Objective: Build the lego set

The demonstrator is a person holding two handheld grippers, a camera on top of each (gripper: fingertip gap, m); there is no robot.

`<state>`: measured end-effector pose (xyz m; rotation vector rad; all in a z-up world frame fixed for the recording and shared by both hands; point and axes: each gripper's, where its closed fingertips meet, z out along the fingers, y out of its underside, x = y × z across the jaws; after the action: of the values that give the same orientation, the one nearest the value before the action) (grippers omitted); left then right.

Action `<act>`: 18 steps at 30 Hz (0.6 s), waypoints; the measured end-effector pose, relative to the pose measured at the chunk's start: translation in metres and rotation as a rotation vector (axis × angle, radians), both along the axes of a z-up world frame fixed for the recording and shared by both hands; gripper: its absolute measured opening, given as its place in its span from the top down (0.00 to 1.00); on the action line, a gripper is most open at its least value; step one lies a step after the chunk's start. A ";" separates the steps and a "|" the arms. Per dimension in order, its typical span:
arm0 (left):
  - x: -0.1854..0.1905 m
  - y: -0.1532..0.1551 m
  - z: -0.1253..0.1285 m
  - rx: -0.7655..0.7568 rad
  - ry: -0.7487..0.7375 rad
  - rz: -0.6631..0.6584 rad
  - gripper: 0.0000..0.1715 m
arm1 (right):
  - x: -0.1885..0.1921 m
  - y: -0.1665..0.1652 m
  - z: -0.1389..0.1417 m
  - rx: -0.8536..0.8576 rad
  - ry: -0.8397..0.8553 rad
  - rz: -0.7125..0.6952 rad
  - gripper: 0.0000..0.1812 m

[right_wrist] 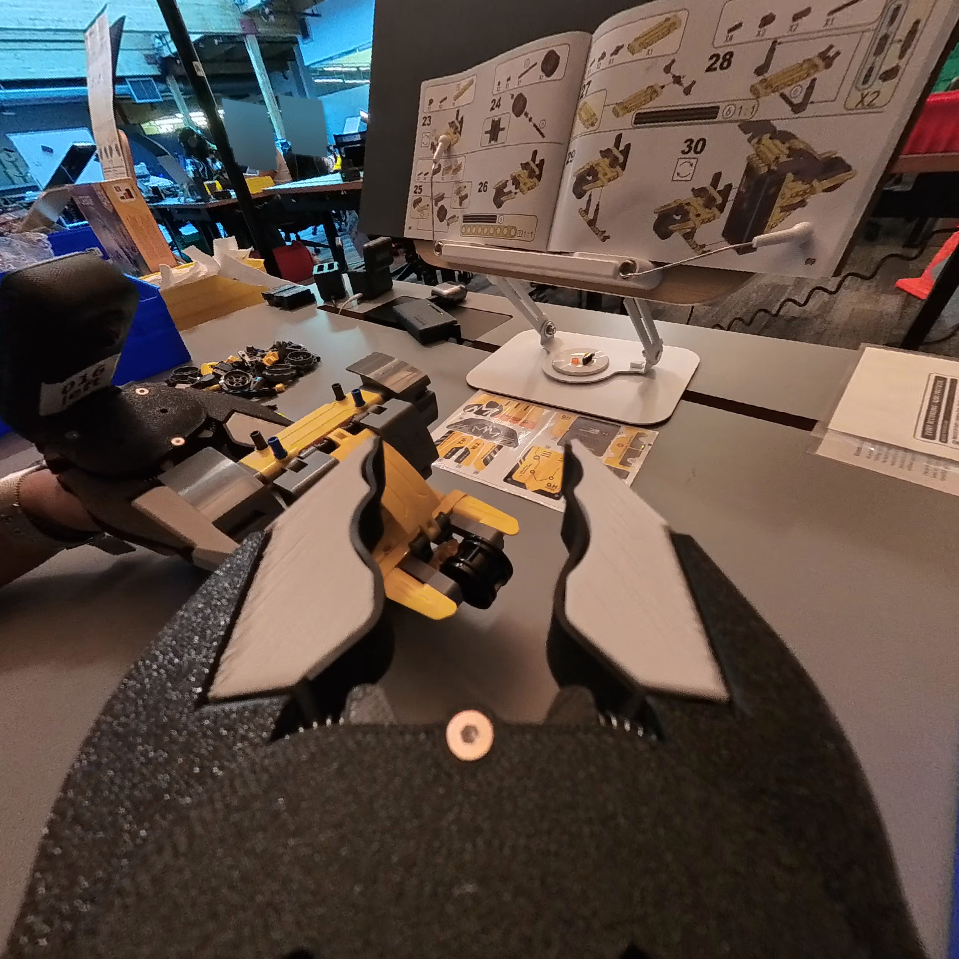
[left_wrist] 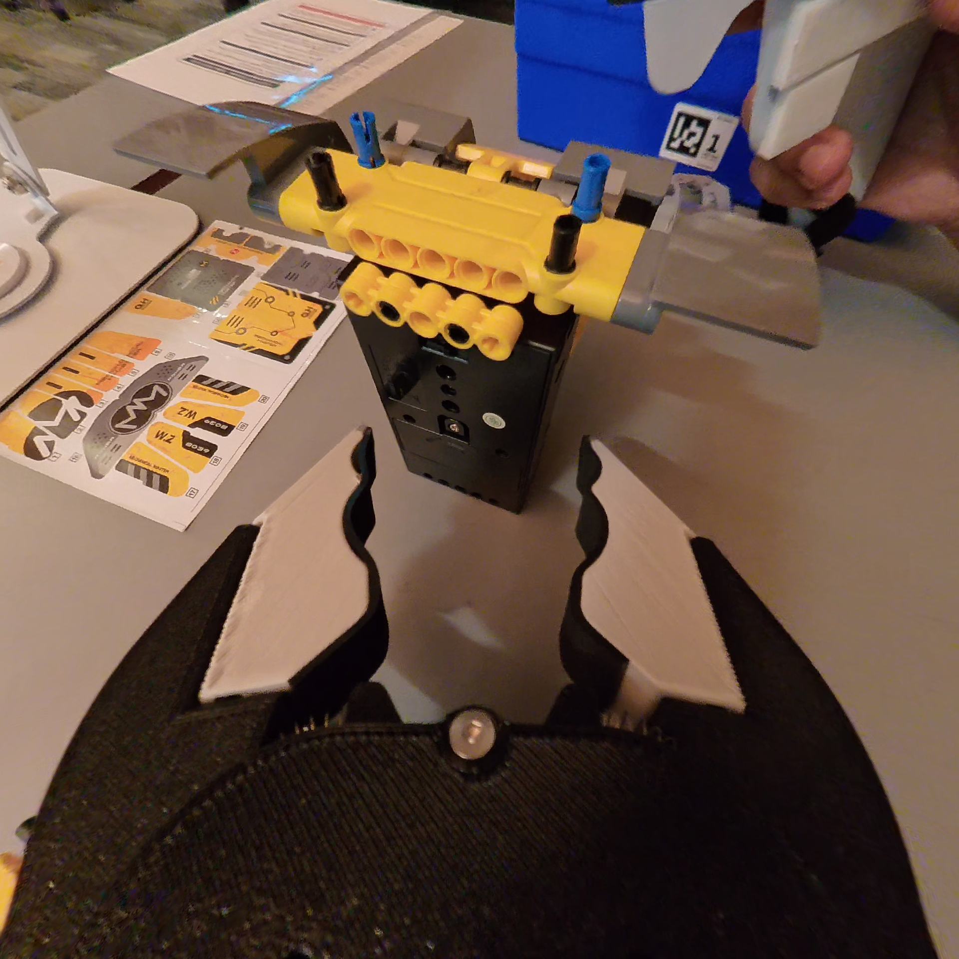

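A brick-built model stands on the grey table. It has a black box body, yellow beams with black and blue pins sticking up, and grey panels on both sides. My left gripper is open and empty, its fingertips on either side of the near end of the black body, not touching it. In the right wrist view the model lies left of centre, partly behind my left finger. My right gripper is open and empty, just right of the model's black hub.
A sticker sheet lies left of the model; it also shows in the right wrist view. Behind it a white stand holds an open instruction booklet. Loose parts lie at the far left. A blue bin stands behind the model.
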<state>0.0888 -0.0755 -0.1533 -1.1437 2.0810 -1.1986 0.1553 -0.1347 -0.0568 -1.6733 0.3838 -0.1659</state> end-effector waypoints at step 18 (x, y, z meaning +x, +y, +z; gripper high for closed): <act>-0.002 0.005 -0.019 0.117 0.062 0.022 0.64 | -0.001 -0.006 0.014 -0.014 -0.139 -0.041 0.69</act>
<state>0.0870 -0.0710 -0.1723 -1.1603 2.1480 -1.0292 0.1544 -0.1412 -0.0431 -1.6574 0.3130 -0.3135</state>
